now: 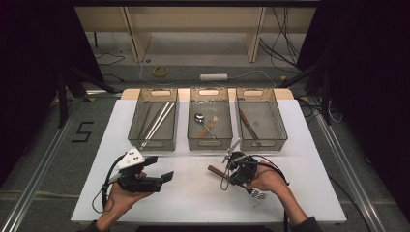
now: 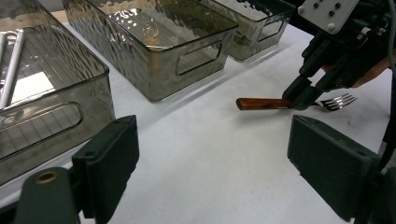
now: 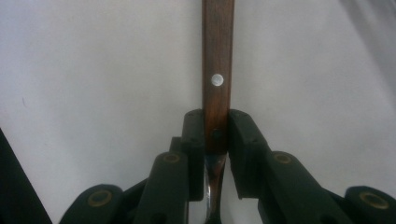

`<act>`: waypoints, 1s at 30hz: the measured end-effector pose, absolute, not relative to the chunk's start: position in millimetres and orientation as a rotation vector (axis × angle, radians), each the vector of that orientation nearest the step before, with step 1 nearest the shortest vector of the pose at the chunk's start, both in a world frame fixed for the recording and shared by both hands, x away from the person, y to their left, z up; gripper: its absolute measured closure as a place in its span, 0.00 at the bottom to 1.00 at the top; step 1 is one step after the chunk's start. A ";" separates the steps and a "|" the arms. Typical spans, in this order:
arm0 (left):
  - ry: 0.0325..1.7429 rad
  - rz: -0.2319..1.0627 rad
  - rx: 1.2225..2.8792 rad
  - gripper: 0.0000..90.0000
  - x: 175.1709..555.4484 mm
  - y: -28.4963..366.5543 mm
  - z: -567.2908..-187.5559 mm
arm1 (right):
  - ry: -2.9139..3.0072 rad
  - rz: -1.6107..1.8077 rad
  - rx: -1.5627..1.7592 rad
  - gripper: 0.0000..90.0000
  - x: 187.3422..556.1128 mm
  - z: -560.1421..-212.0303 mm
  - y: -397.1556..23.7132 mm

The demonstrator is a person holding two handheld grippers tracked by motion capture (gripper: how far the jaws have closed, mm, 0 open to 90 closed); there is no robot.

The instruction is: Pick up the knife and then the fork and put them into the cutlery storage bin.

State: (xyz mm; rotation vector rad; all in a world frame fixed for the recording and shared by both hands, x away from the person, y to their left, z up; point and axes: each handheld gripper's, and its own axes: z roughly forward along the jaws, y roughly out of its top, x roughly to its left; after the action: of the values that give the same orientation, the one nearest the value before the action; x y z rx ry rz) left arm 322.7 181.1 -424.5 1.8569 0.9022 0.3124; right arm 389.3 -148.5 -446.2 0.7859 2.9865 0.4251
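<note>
Between the closed pads of the right gripper (image 3: 215,135), one wooden-handled fork (image 2: 266,103) is pinched at the handle, held low over the white table (image 1: 193,193), tines (image 2: 337,101) toward the person's right hand (image 1: 270,181). Left gripper (image 1: 162,170): jaws spread wide, nothing between them, well apart from the fork. Beyond stand three clear bins (image 1: 210,140) in a row: left, long rods (image 1: 157,123); middle, one spoon (image 1: 202,121); right, one wooden-handled utensil (image 1: 247,123).
</note>
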 end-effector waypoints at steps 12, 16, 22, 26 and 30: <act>0.905 0.311 1.855 0.18 323.3 181.6 -424.9 | 2.917 0.619 0.889 0.87 396.9 -416.4 -173.7; 0.908 0.312 1.855 0.18 323.7 182.0 -425.0 | 2.854 0.723 0.948 0.87 404.4 -401.2 -189.8; 0.910 0.310 1.853 0.18 324.1 182.1 -425.1 | 2.767 0.828 1.019 0.87 419.4 -382.7 -208.4; 0.910 0.312 1.853 0.18 324.0 182.4 -425.0 | 2.726 0.856 1.053 0.87 430.0 -376.0 -213.8; 0.912 0.309 1.850 0.18 324.0 182.9 -425.0 | 2.688 0.880 1.084 0.87 440.4 -370.5 -217.1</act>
State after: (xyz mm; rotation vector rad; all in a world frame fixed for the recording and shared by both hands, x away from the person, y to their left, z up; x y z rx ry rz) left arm 324.0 182.9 -425.0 1.8501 0.9125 0.3091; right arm 440.4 -217.1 -370.5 1.0843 2.6881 0.8800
